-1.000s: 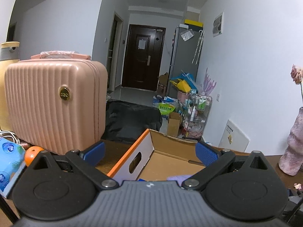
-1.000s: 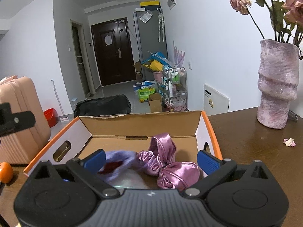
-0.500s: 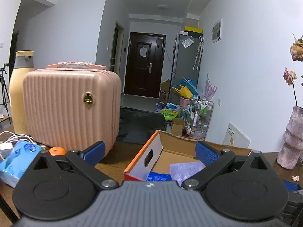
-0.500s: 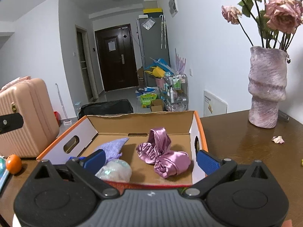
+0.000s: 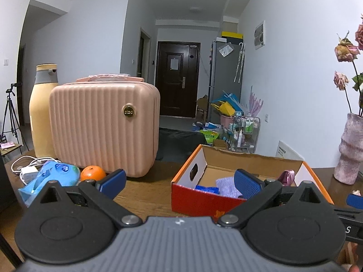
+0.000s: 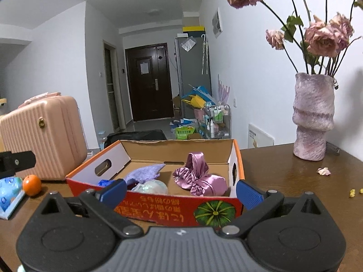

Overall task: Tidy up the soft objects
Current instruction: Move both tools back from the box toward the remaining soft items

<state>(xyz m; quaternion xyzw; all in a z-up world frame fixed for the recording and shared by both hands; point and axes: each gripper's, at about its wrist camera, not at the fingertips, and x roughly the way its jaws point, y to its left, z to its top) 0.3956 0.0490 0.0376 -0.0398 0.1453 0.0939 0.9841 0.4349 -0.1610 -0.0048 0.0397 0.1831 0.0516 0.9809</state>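
Your cardboard box (image 6: pixel 156 200) near the tabletop's front edge holds a glossy pink satin scrunchie (image 6: pixel 199 178), lilac cloth (image 6: pixel 145 173) and pale pouch (image 6: pixel 150 186). Both your left gripper (image 5: pixel 179 182) and right gripper (image 6: pixel 180 191) have pulled back since, jaws spread, empty.

Pink suitcase (image 5: pixel 103 129), orange (image 5: pixel 92 173) beside it, vase (image 6: pixel 313 117) of roses.
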